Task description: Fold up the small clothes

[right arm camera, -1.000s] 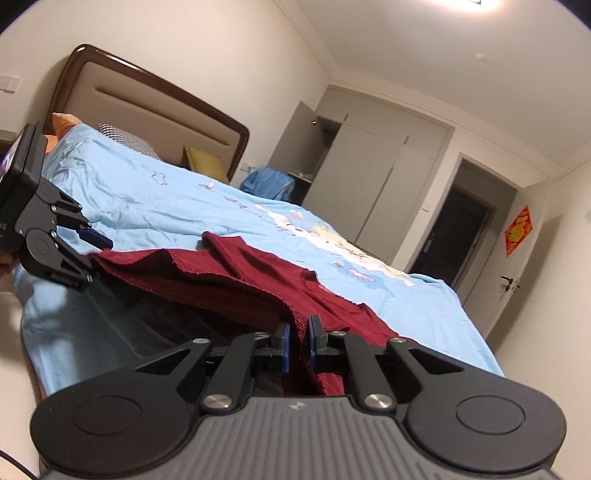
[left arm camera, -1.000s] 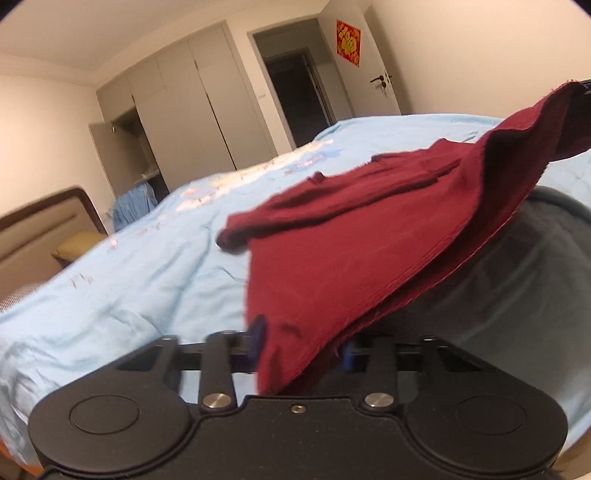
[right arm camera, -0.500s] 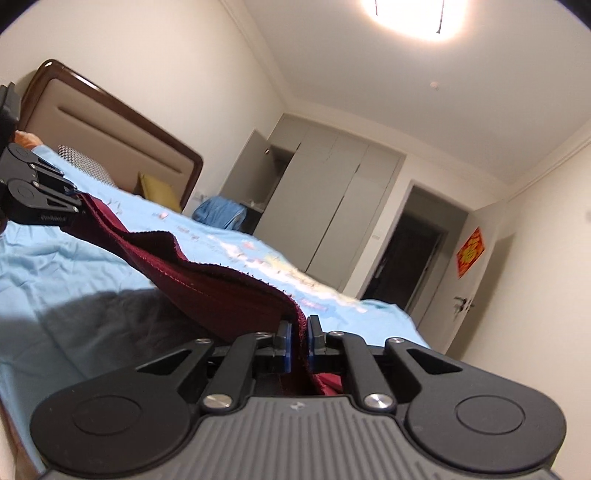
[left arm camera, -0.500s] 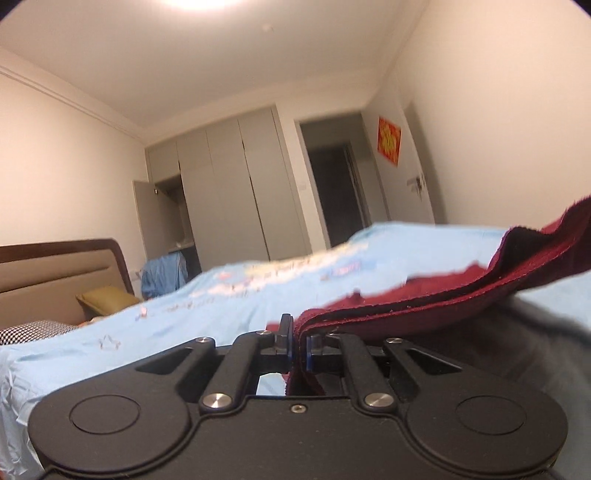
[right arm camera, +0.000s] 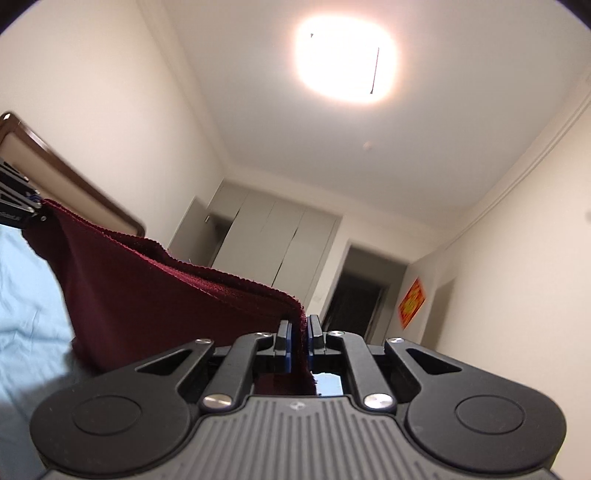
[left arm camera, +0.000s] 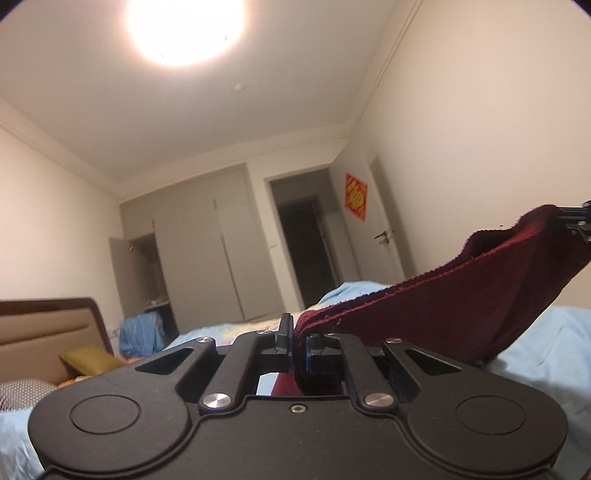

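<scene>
Left tongs (left arm camera: 298, 341): closed down on one corner of the dark red knitted cloth garment (left arm camera: 461, 306); only the thickness of the fabric keeps the two blue-padded fingers apart. In the right wrist view these same tongs (right arm camera: 22, 212) show at the far left edge, gripping the cloth's other end.

Right tongs (right arm camera: 298, 341): pinched on the opposite corner of the garment (right arm camera: 159, 295), the fabric's edge running down between the pads. In the left wrist view they show at the far right edge (left arm camera: 578, 221), with the cloth meeting them there.

Dark red garment: held up in the air between the two tongs, above the light blue bedsheet (left arm camera: 546, 354). Its upper hem stretches from one pair of tongs to the other with a slight sag, and the rest hangs below as a loose panel. Whether its lowest edge touches the bed cannot be told.

Bed: the sheet (right arm camera: 26, 295) lies under and beside the hanging cloth; a brown padded headboard (left arm camera: 48, 332) stands at the left, with an olive cushion (left arm camera: 90, 360) near it.

Room: grey wardrobe doors (left arm camera: 207, 251) and a dark doorway (left arm camera: 306, 247) at the far end, a red square wall decoration (left arm camera: 355, 195) to the doorway's right, and a bright ceiling lamp (left arm camera: 184, 29) overhead.
</scene>
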